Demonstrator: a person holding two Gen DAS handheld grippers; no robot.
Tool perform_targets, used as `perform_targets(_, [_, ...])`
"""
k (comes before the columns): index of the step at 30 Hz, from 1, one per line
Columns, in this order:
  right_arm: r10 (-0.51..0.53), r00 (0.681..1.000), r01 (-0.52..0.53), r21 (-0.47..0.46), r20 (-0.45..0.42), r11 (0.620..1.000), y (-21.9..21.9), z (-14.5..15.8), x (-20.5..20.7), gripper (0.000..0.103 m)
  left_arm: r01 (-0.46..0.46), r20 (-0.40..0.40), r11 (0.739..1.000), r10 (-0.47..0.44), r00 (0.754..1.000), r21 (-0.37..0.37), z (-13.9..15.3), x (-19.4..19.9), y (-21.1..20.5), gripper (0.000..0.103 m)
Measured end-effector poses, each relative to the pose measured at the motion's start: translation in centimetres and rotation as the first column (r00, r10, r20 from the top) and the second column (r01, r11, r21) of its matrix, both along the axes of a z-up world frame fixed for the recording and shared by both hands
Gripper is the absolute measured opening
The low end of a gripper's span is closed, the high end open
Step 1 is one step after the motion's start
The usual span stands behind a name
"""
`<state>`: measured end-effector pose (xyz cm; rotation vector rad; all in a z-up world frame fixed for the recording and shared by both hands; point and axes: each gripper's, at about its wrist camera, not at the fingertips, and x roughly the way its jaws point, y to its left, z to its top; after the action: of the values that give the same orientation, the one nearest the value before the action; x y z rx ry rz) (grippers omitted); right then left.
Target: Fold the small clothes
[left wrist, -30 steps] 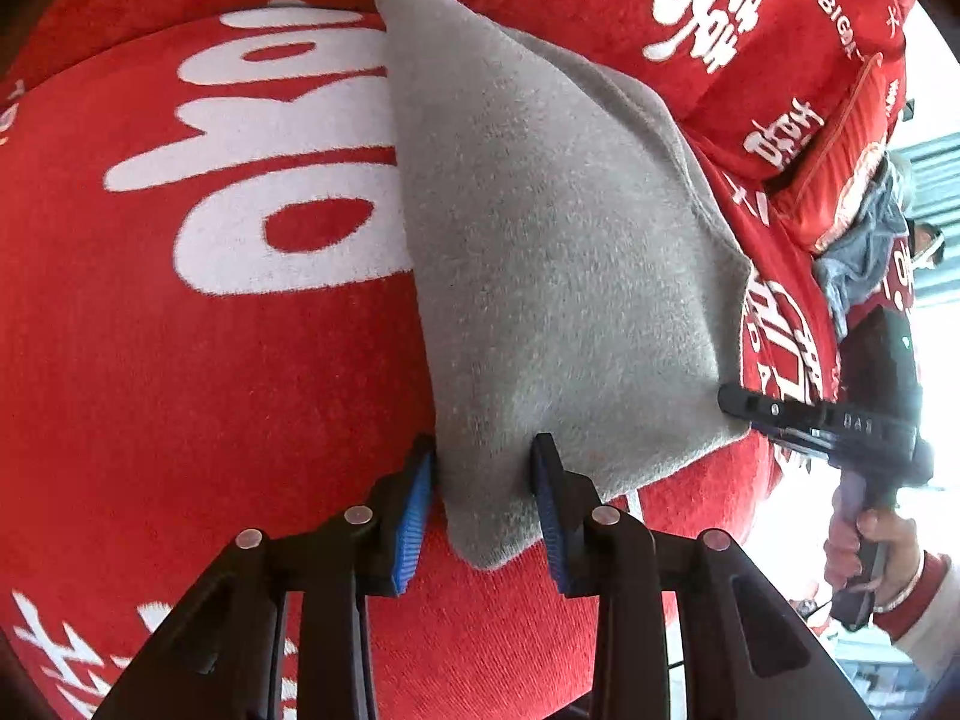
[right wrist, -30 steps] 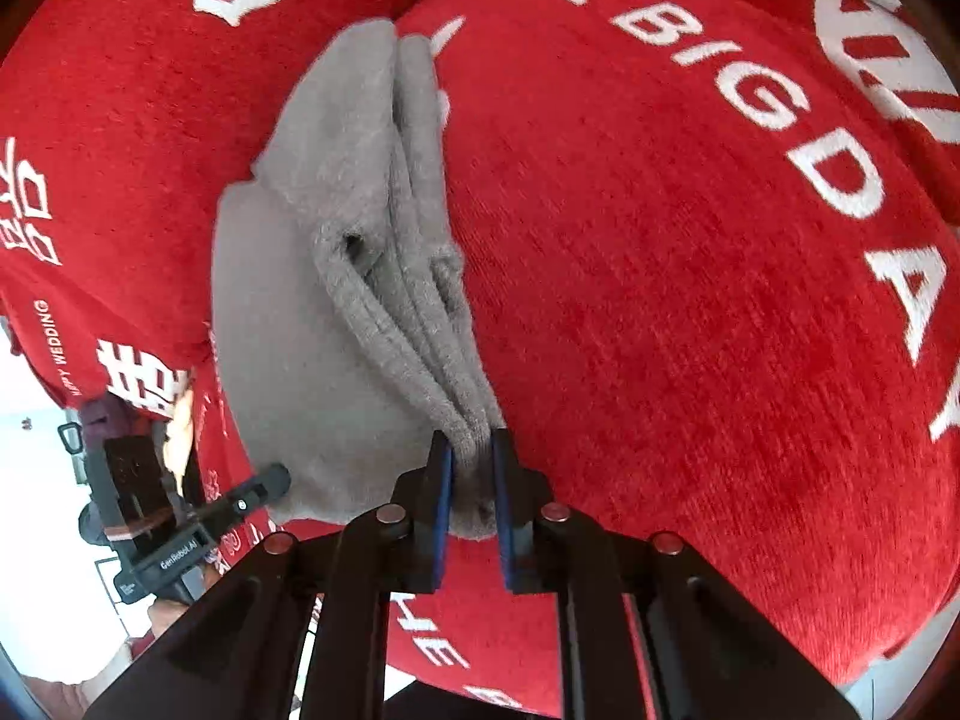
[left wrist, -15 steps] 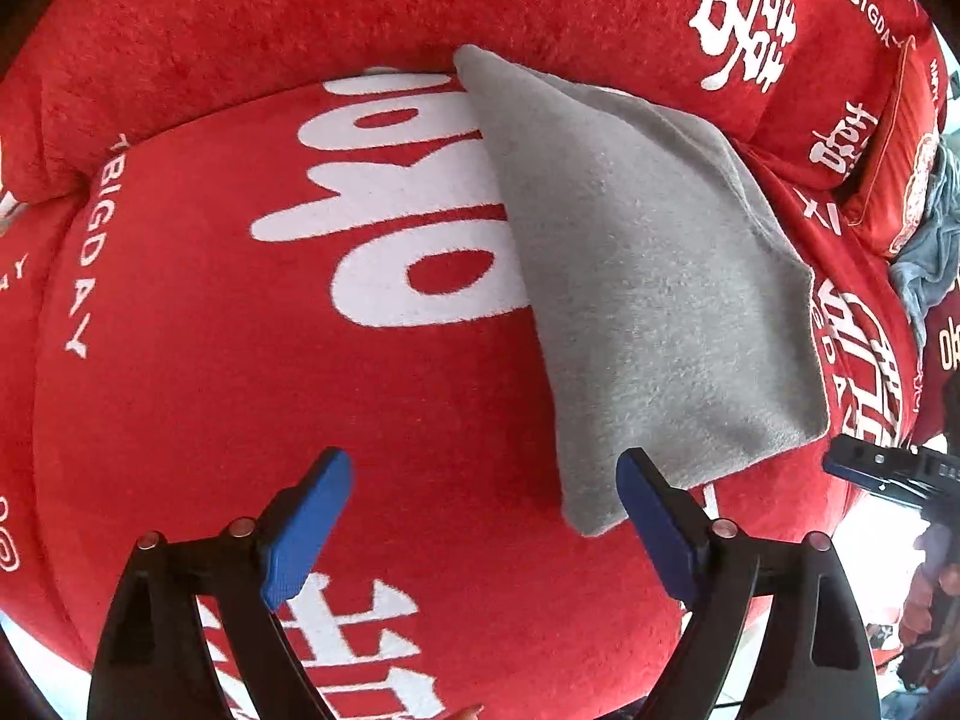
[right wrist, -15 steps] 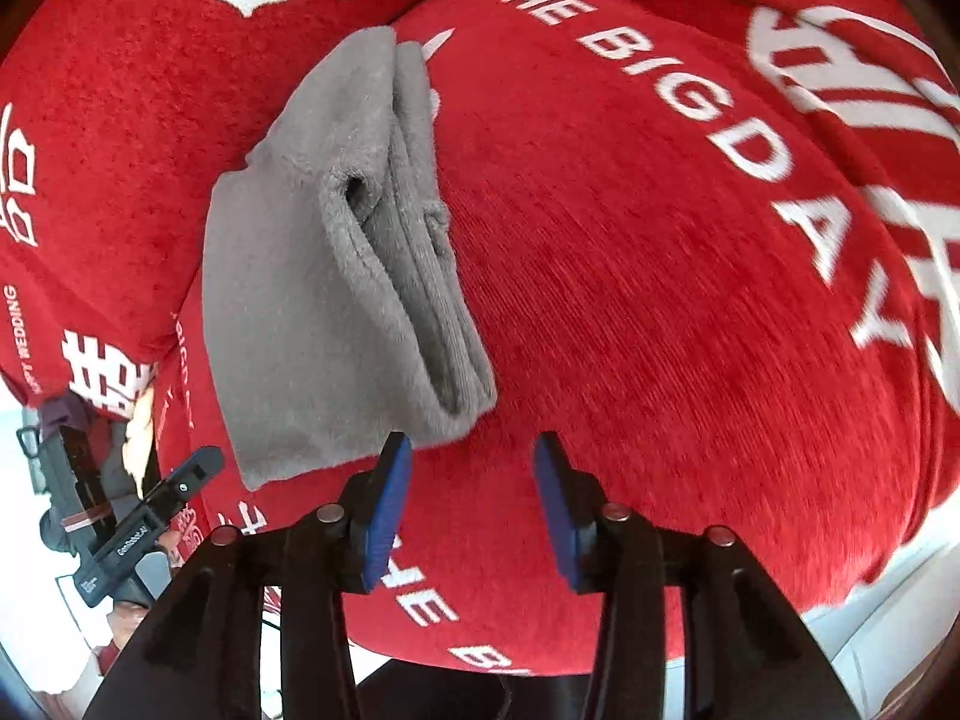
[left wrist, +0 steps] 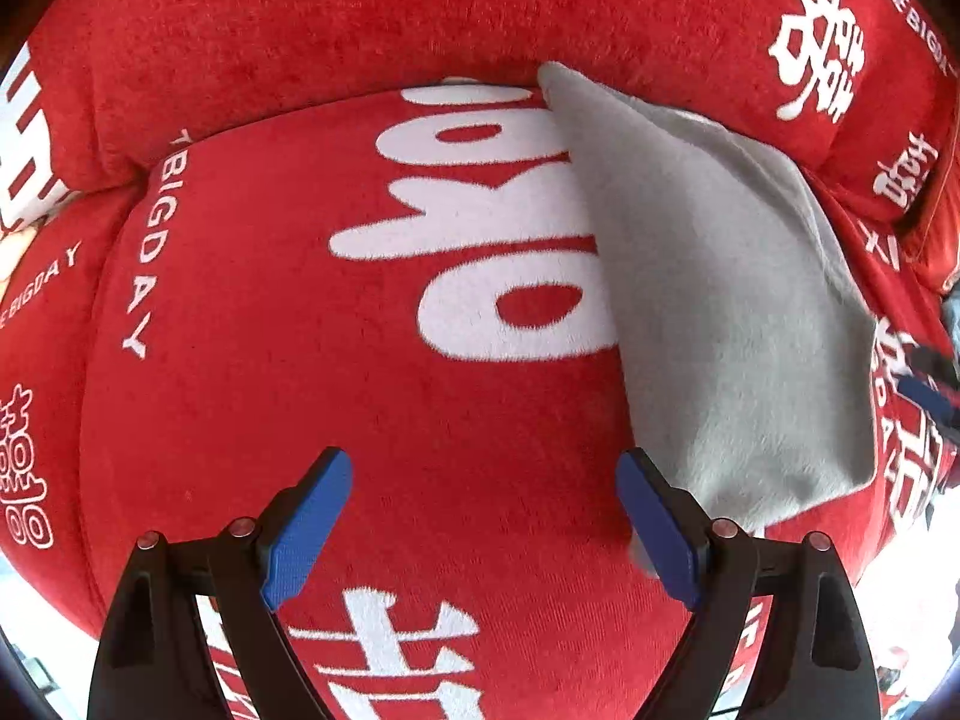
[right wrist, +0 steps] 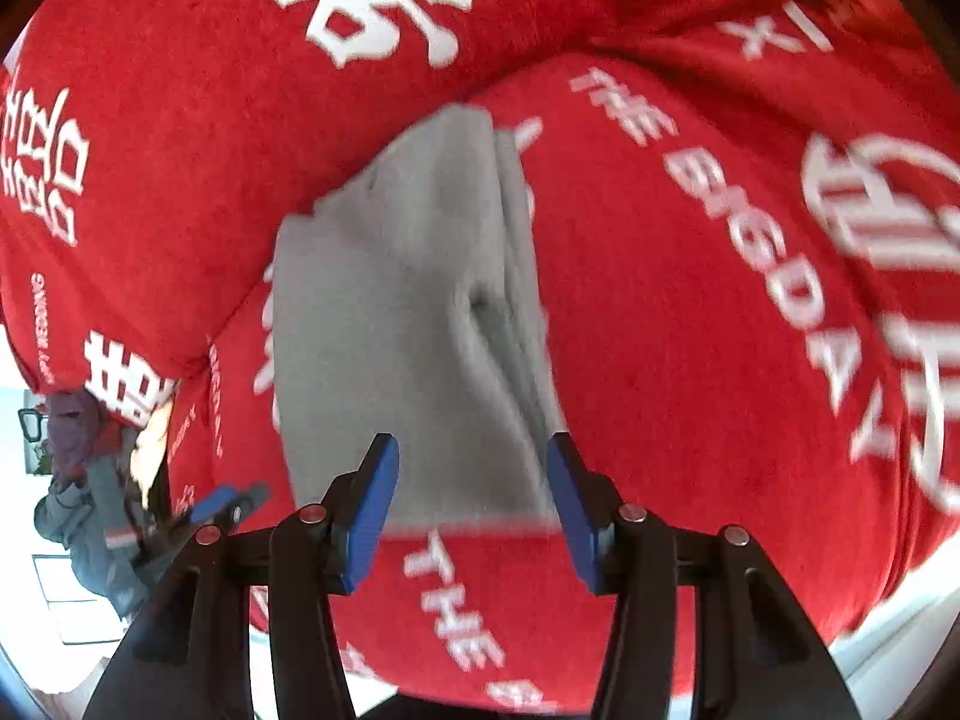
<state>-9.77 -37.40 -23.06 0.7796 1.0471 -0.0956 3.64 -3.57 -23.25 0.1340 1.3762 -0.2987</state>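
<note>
The left tool point(left wrist: 483, 531) is spread wide with nothing in it, over the red cushion point(left wrist: 300, 360) just left of the cloth point(left wrist: 732, 312). The folded gray cloth lies flat on the cushion, its far corner up against the back cushion point(left wrist: 360, 18). The right tool point(right wrist: 471, 510) is opening over the cloth's near edge and does not touch it.

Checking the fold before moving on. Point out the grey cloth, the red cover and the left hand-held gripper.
grey cloth point(left wrist: 732, 312): left wrist view, middle of its top layer.
red cover point(left wrist: 252, 396): left wrist view, bare patch.
left hand-held gripper point(left wrist: 480, 531): left wrist view, midway between fingertips.
</note>
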Motion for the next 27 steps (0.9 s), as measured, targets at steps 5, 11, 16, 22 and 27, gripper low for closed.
perform_targets(5, [-0.042,0.999,0.039,0.063,0.034,0.997,-4.2,-0.4,5.6,0.055,-0.022,-0.024,0.999,0.021,0.999,-0.039,0.1,1.8,-1.3,0.09])
perform_targets(11, [-0.025,1.0,0.027,0.156,-0.016,0.987,-7.6,-3.4,12.2,0.055,-0.05,-0.014,0.995,0.049,0.999,-0.086,0.3,3.8,-3.8,0.09])
perform_targets(16, [0.04,0.999,-0.037,0.244,-0.008,0.969,-7.9,-4.7,14.4,0.008,-0.055,-0.009,0.995,0.054,0.999,-0.081,0.0,4.7,-5.7,0.09])
perform_targets(22, [0.124,0.991,-0.115,0.143,-0.053,0.983,-7.9,-5.3,13.7,0.008,-0.08,-0.03,0.994,0.078,0.996,-0.074,-0.5,4.9,-6.7,0.09])
perform_targets(27, [0.085,0.995,-0.074,0.199,-0.047,0.977,-8.2,-6.2,12.9,0.009,-0.076,-0.033,0.995,0.075,0.997,-0.058,-0.5,4.8,-7.0,0.09])
